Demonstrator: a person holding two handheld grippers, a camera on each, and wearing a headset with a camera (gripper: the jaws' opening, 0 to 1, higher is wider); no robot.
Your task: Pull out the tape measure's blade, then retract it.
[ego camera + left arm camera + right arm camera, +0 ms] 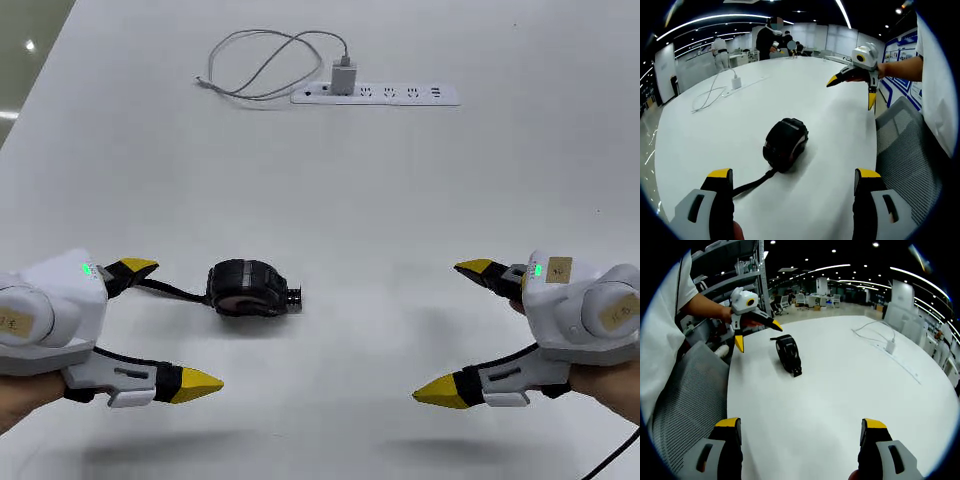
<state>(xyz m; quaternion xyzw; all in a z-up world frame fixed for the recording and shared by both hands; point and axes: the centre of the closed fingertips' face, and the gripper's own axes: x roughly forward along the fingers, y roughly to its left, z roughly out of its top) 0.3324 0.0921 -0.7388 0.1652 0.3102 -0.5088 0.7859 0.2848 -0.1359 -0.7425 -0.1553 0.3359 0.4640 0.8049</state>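
A black tape measure (248,289) lies on the white table (330,190), its blade tip facing right and a black wrist strap trailing left. In the left gripper view the tape measure (785,143) sits just ahead of the jaws. My left gripper (172,325) is open at the left, with the tape measure a little beyond its tips. My right gripper (462,328) is open at the right, well apart from the case. In the right gripper view the tape measure (789,354) lies far ahead, beside the left gripper (752,331). The right gripper (856,83) hangs over the far table edge.
A white power strip (376,94) with a plugged charger and a looped cable (268,63) lies at the far side of the table. A mesh chair (912,150) stands by the table edge. People stand in the background of the room.
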